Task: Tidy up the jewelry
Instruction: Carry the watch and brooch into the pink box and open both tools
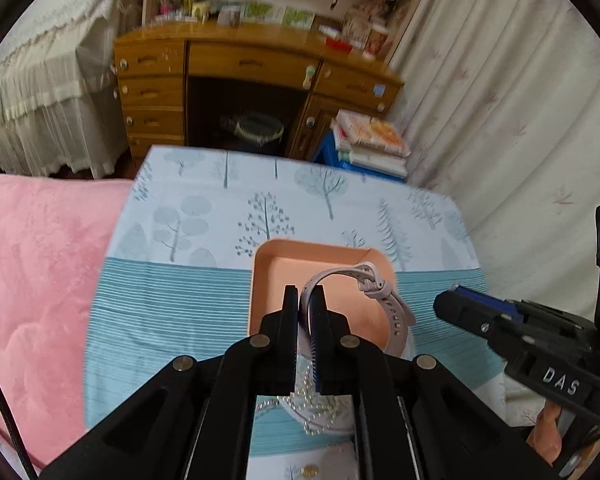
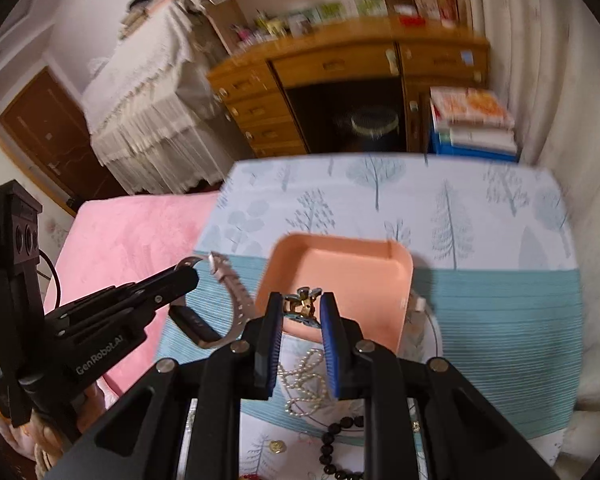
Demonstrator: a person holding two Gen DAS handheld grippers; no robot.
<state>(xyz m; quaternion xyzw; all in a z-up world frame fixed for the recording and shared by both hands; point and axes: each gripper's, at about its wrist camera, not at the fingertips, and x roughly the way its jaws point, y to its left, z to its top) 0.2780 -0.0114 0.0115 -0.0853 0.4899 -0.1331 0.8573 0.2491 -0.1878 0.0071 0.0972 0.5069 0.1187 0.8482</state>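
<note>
The left claw [image 1: 304, 300] is gripping a pale lilac wristwatch [image 1: 384, 300] by its band, its jaws closed tight on the strap, and is holding it in the air over the near part of the peach tray [image 1: 268, 276] on the tree-patterned table [image 1: 204, 216]. The right claw [image 2: 301, 312] is pinching a small gold ornament [image 2: 302, 306] between its narrowly set blue pads [image 2: 332, 344], above the tray's near edge. A pearl necklace [image 2: 306, 380] and dark beads [image 2: 336, 436] are lying on a pale plate [image 2: 430, 328] just in front of the tray.
</note>
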